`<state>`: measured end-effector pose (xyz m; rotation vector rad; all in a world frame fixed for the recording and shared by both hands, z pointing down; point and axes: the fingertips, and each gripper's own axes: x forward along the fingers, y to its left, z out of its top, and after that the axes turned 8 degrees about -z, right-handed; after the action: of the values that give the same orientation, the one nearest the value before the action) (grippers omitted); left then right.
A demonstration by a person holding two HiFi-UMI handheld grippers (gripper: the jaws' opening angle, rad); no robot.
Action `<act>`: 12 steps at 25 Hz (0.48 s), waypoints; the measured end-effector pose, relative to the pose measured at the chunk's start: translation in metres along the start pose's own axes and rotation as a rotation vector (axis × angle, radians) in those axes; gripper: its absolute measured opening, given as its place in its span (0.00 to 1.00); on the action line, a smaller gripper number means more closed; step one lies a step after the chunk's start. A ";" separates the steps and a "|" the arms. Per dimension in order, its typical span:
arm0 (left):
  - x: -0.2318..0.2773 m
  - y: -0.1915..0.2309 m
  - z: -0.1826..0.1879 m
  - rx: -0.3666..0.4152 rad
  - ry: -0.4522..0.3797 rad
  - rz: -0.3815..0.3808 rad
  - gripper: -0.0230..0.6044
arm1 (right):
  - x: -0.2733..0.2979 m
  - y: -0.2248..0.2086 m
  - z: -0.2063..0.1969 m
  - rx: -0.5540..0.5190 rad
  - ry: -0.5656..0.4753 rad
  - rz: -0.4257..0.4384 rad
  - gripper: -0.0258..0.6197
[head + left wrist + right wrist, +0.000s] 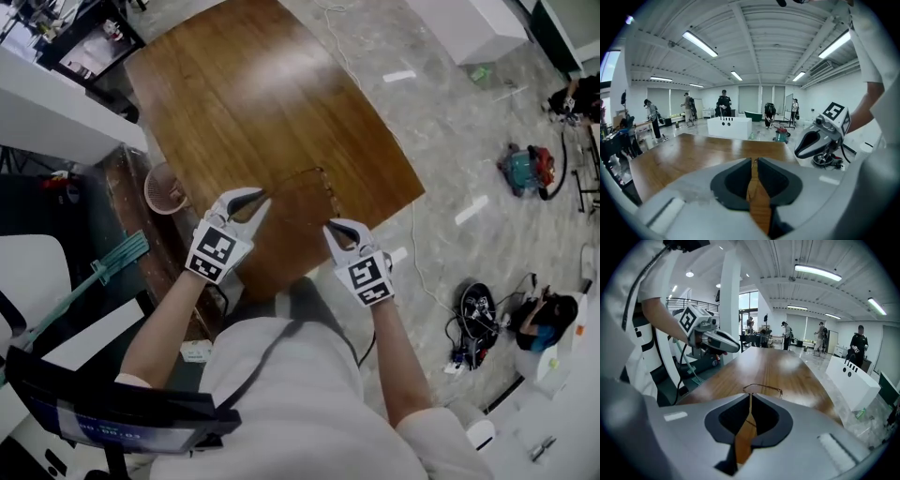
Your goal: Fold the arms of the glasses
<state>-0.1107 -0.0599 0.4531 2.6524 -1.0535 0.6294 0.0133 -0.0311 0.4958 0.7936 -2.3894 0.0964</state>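
Glasses lie on the wood table, close to its near edge. Table is a big brown top running far-left. L gripper is near-left of the frame, angled down, jaws a sliver apart, nothing btwn them, only tabletop shows thru the gap. R gripper is near-right, pointed at the frame, jaws closed tip to tip, empty. Neither touches the glasses. Frame is thin wire, just beyond both tips, roughly btwn them. Arm fold state is too fine to tell.
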 end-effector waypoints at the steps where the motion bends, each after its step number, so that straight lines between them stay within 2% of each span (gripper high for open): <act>1: 0.004 0.005 -0.003 0.017 0.011 -0.019 0.11 | 0.005 0.001 -0.003 -0.002 0.011 -0.001 0.07; 6: 0.033 0.016 -0.025 0.134 0.105 -0.120 0.13 | 0.025 0.005 -0.016 -0.019 0.056 -0.004 0.13; 9: 0.054 0.019 -0.048 0.182 0.184 -0.181 0.16 | 0.034 0.005 -0.030 -0.073 0.105 0.006 0.18; 12: 0.073 0.022 -0.055 0.217 0.222 -0.219 0.17 | 0.040 0.006 -0.044 -0.163 0.156 0.021 0.22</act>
<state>-0.0959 -0.0999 0.5368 2.7422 -0.6571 1.0105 0.0085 -0.0362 0.5554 0.6599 -2.2266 -0.0271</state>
